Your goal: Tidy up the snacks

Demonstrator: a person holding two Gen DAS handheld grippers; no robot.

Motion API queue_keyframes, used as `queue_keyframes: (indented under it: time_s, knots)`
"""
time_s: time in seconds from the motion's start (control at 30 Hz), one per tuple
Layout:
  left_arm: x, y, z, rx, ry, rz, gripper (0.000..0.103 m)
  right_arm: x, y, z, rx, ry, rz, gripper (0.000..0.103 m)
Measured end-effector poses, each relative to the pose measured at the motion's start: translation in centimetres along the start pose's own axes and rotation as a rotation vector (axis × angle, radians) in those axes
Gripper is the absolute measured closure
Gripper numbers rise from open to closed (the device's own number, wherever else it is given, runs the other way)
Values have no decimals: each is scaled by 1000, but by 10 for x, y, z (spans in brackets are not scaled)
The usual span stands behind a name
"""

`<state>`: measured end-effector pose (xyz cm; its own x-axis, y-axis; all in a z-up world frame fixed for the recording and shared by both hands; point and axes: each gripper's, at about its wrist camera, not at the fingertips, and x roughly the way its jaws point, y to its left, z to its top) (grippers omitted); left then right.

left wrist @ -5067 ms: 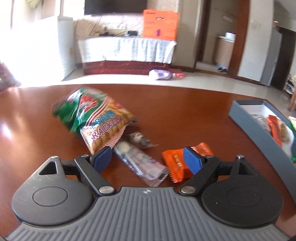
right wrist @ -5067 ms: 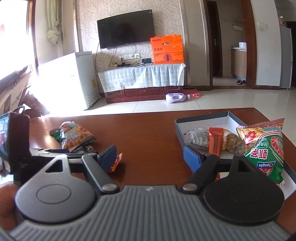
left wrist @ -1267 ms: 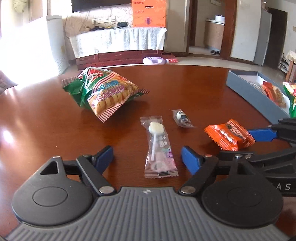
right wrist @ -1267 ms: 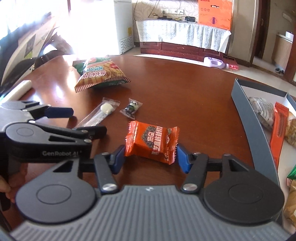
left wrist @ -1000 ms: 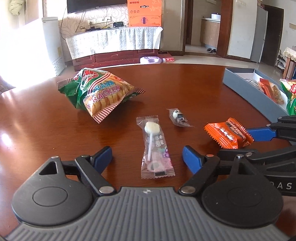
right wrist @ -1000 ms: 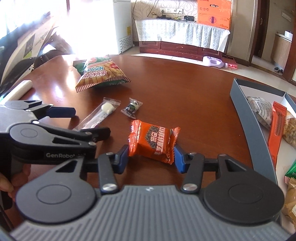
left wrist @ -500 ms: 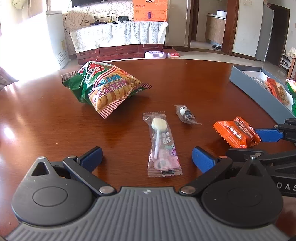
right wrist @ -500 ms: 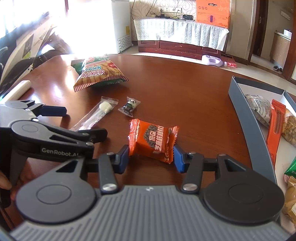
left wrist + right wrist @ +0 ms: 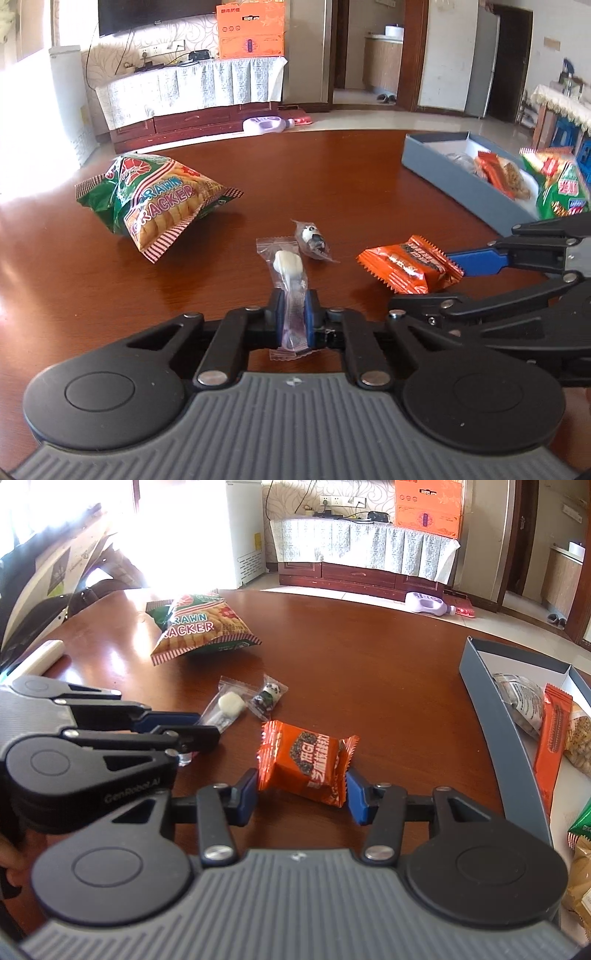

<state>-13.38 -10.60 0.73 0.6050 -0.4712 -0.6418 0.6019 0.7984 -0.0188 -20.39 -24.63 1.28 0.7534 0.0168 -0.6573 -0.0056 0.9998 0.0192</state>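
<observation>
Clear-wrapped white lollipop (image 9: 289, 274) pinched in left tongs (image 9: 294, 319); right tongs (image 9: 301, 794) clasp orange packet (image 9: 306, 762).

Open table (image 9: 369, 177) surface lies between the loose snacks and the grey box (image 9: 461, 181); a gripper could pass there unobstructed. The prawn cracker bag (image 9: 159, 199) blocks the far left. The panda candy (image 9: 314, 240) sits just beside the lollipop packet (image 9: 290, 280), leaving little clearance. The left gripper (image 9: 195, 731) and right gripper (image 9: 301, 794) stand close together, apparently not touching.
</observation>
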Motion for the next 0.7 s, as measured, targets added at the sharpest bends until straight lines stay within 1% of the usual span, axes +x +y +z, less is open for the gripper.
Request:
queue_keyframes:
  time_s: [0.13,0.33,0.57,0.7]
  knots:
    - [0,-2,1,15,-6,9,94,-4,-2,2,21,-21,4,52]
    - [-2,-7,3,28,-27,35,94,-12,-1,3,29,-46,10,54]
    - [-8,-7,13,-8,-55,41,94,-31,-1,8,55,-117,22,54]
    - [-9,-7,19,-18,-61,61,94,-43,-4,11,78,-162,23,54]
